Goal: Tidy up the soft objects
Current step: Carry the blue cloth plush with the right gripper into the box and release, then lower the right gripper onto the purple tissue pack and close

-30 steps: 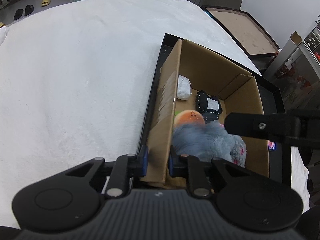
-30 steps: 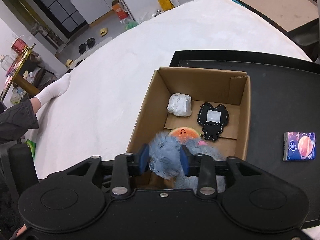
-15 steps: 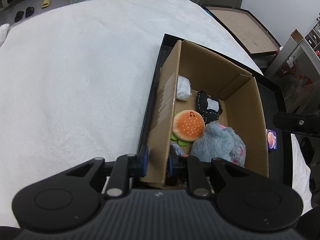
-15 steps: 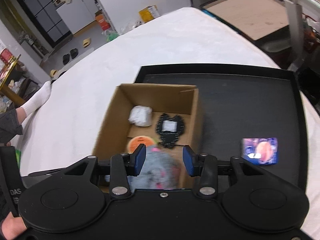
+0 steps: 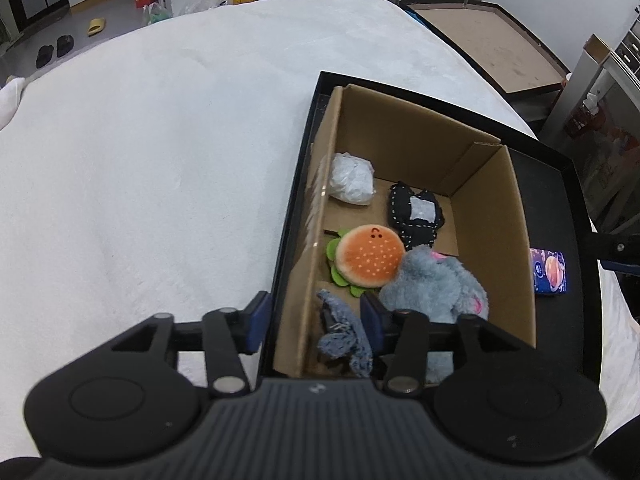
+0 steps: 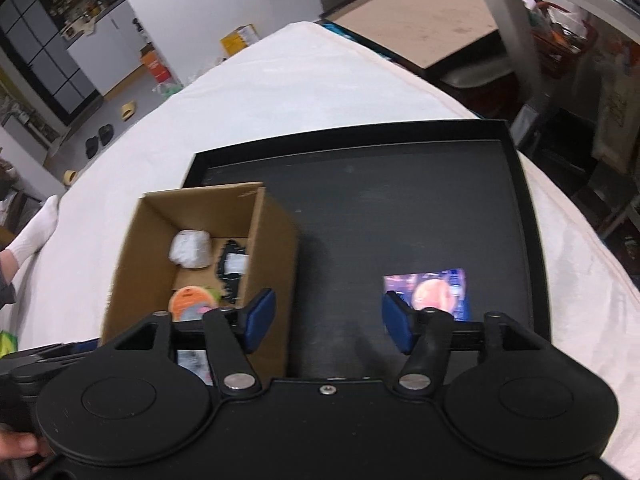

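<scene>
With four soft toys already in the cardboard box [image 5: 492, 216] at the left edge of the black tray [image 6: 400, 208], we judge the step in hand is fetching the last item. Our left gripper [image 5: 316, 322] straddles the box's near wall, its jaws opening, pads off the cardboard. Our right gripper [image 6: 328, 320] hangs over bare tray, its jaws opening with nothing between them. The small blue packet [image 6: 426, 290] lies near the tray's right edge; next we would centre over it and descend. Its print is too blurred to read.
</scene>
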Demonstrator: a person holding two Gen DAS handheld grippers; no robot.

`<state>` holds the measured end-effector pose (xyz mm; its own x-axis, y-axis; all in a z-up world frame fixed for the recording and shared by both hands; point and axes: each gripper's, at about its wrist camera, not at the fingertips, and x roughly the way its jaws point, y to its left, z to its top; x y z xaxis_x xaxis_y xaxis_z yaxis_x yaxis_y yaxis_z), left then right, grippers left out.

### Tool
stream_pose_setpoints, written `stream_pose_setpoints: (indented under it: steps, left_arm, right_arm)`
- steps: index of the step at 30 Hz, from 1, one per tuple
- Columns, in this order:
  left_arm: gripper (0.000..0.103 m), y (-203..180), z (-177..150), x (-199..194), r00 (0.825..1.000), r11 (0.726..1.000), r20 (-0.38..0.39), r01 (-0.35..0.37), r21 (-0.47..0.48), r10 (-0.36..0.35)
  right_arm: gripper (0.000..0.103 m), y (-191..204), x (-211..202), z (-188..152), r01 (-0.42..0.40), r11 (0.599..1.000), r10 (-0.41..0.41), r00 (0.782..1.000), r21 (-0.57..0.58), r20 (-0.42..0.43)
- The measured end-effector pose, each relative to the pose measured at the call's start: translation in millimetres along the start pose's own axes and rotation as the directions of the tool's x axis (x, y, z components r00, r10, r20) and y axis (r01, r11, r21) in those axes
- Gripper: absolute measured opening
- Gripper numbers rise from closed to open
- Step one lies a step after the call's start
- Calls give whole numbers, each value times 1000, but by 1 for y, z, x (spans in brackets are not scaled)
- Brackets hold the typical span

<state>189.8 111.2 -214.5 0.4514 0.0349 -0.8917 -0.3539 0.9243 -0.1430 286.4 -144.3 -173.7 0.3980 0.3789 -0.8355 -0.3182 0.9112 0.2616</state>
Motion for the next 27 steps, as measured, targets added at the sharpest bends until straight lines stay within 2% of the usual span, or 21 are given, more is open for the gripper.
stream_pose_setpoints:
  steps: [3,8,10,13,17,27]
  left_arm:
    - [54,-7,1,-1,1000,1000,-1,-3,16,3]
    - [62,-17,4,0,1000,999,-9,-23,30,23]
    - [65,-21,5,1,999,999,-6,-33,43,33]
    - [66,-27,7,4,999,998,-13,-44,49,45]
    - [70,-36,9,8,997,996,-19,-73,54,74]
    - [74,-49,12,12,990,989,-24,-137,62,138]
  right_arm:
    - [75,-13,7,-1,20,1000,-20,1000,17,0]
    - [81,-32,24,-6,40,998,-39,999,47,-18]
    - [92,-39,31,-9,53,997,-52,998,57,-22]
    - [93,-47,40,-14,80,995,-79,997,61,-19]
    - [94,-57,54,-17,79,994,-75,996,80,-56]
    - [98,-66,82,-20,133,990,-128,986,38,-104]
